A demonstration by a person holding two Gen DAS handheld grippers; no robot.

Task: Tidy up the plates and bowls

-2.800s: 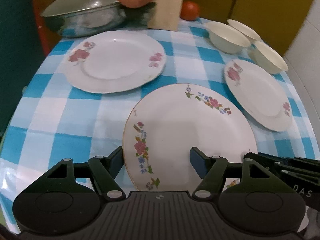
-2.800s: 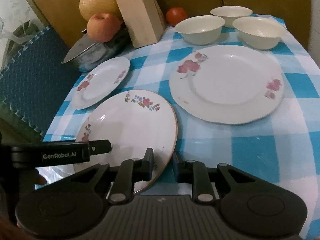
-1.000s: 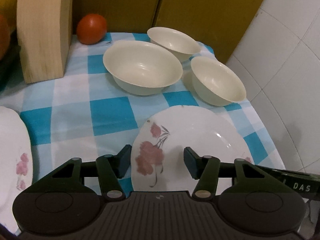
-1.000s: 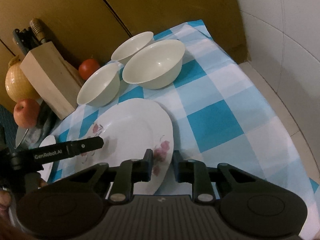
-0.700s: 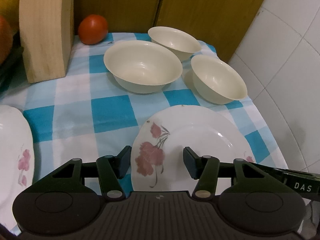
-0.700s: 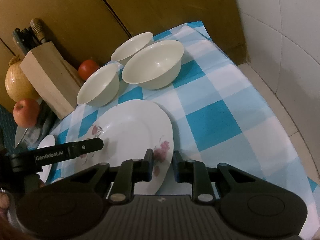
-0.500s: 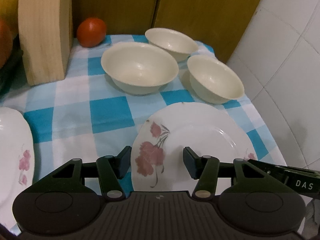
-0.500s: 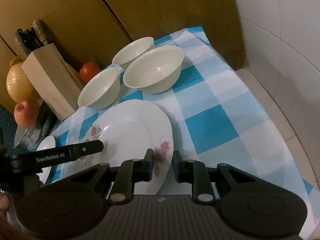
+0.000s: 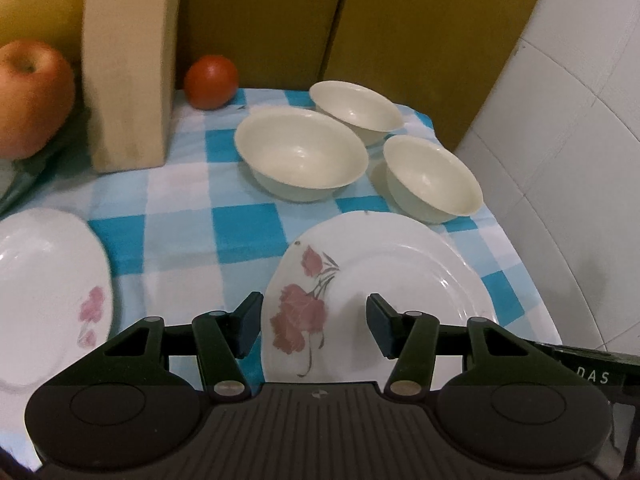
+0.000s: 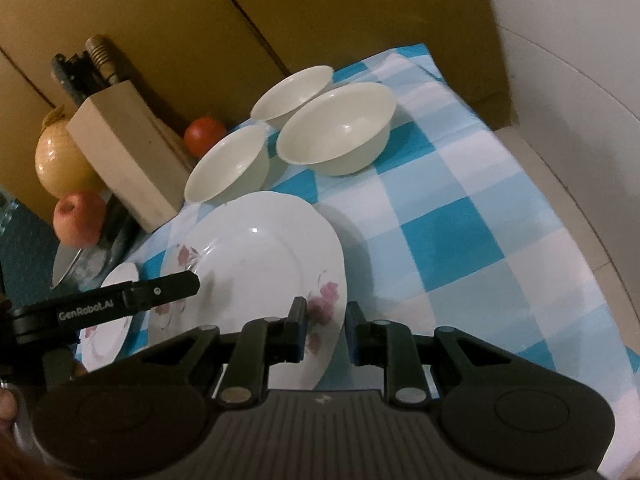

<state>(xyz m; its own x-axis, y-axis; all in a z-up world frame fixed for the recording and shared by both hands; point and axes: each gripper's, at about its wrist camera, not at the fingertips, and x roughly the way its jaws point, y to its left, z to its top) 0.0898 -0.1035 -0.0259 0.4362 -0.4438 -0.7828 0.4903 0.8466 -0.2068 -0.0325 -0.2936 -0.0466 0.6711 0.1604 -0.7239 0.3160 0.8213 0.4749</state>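
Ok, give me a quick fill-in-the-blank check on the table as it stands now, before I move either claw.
1. The number of cream ceramic bowls on the blue checked tablecloth is ____.
2. The right claw straddles the rim of the white ____-patterned plate.
3. The round red tomato sits beside the pale ____ knife block.
4. The left claw is ____.

Missing words: three; flower; wooden; open

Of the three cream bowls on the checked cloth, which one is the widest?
The widest is the cream bowl nearest the wooden knife block, in front of the red tomato: the wide cream bowl. The two other cream bowls have smaller rims.
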